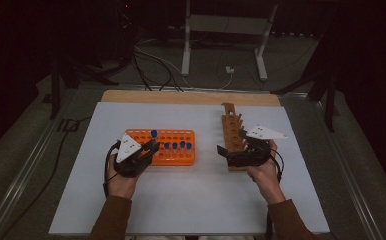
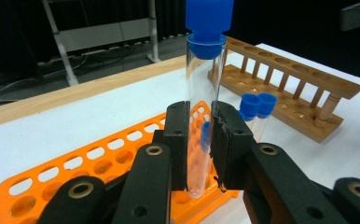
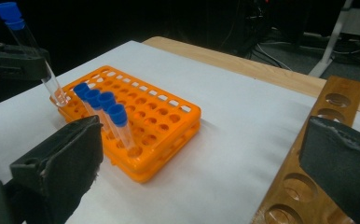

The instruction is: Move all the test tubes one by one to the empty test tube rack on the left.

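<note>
White worktop [image 1: 191, 200] carries orange rack [image 1: 173, 150] at left, wooden rack [image 1: 232, 132] at right. Four blue-capped tubes [image 3: 104, 105] are seated in orange rack. Capped tube [image 2: 201, 107] is clamped by left tool [image 2: 200, 140] above orange rack's corner. Right tool [image 3: 201, 158] is spread wide, nothing gripped, beside wooden rack.

Orange rack [image 1: 173, 147], blue-capped clear tube [image 2: 201, 116], brown wooden rack [image 1: 232, 135].
</note>
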A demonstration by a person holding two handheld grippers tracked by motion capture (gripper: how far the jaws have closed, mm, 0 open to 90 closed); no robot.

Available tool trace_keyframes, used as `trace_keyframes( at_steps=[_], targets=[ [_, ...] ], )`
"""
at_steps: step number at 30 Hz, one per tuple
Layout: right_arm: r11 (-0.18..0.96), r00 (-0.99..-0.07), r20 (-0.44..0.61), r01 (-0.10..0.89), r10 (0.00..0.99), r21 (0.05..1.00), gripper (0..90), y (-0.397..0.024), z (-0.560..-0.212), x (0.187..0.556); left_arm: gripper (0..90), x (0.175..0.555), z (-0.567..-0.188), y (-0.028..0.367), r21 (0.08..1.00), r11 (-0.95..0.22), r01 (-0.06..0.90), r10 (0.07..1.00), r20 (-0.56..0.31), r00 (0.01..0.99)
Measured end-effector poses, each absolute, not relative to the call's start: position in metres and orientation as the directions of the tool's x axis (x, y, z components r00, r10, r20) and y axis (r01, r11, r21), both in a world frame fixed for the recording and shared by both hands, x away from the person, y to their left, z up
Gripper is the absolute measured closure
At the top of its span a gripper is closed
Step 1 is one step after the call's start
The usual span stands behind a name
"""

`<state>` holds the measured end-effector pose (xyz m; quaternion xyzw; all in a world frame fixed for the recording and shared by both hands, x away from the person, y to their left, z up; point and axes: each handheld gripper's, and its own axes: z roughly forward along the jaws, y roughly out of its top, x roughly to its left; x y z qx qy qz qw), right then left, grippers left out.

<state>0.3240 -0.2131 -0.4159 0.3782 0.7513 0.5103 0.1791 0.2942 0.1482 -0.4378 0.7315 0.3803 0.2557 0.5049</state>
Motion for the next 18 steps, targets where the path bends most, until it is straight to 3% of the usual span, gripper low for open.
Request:
trace_keyframes(
  at_steps=[18],
  targets=[
    [0.176,-0.628,0.113,0.379,0.770,0.908,0.1,-0.2228,-0.4152,0.3190,77.9,0.3020,-0.4438,0.1443,0.933,-0.194,0.304,0.836,-0.005,0.548]
  ],
)
